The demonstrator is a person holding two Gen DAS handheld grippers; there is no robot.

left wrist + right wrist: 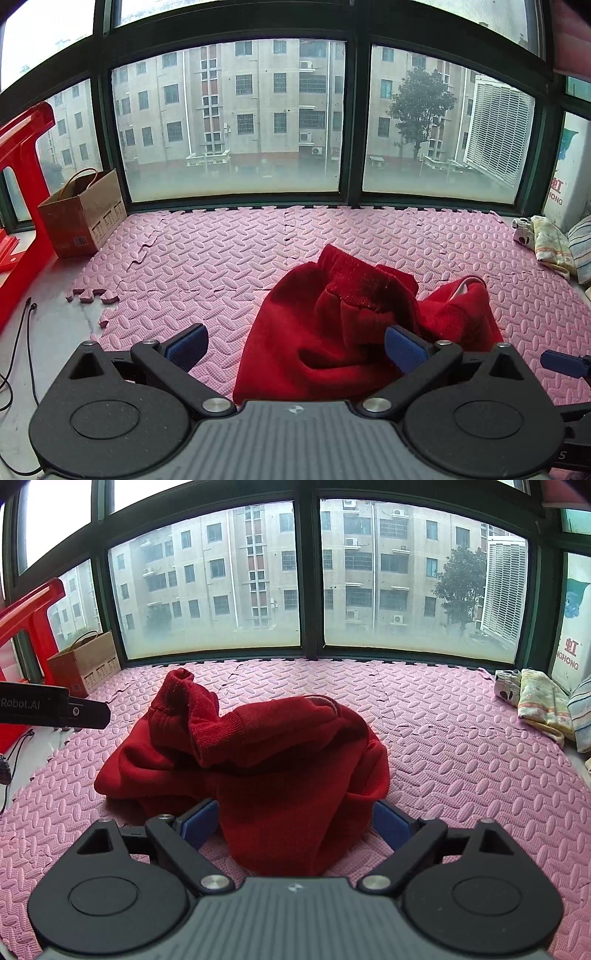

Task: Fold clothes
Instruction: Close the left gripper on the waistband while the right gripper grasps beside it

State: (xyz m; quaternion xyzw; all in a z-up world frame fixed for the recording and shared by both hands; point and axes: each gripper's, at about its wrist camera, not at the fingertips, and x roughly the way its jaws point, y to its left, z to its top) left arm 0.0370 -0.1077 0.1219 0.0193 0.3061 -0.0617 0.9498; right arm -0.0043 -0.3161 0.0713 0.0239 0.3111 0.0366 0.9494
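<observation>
One pink interlocking foam mat (443,746) bears a crumpled red knit garment (258,753) at its centre. Right gripper (295,825), jaws spread, straddles the near hem, its fingertips hidden by cloth. Left gripper (295,347), jaws spread, hovers at the garment's left edge.
</observation>
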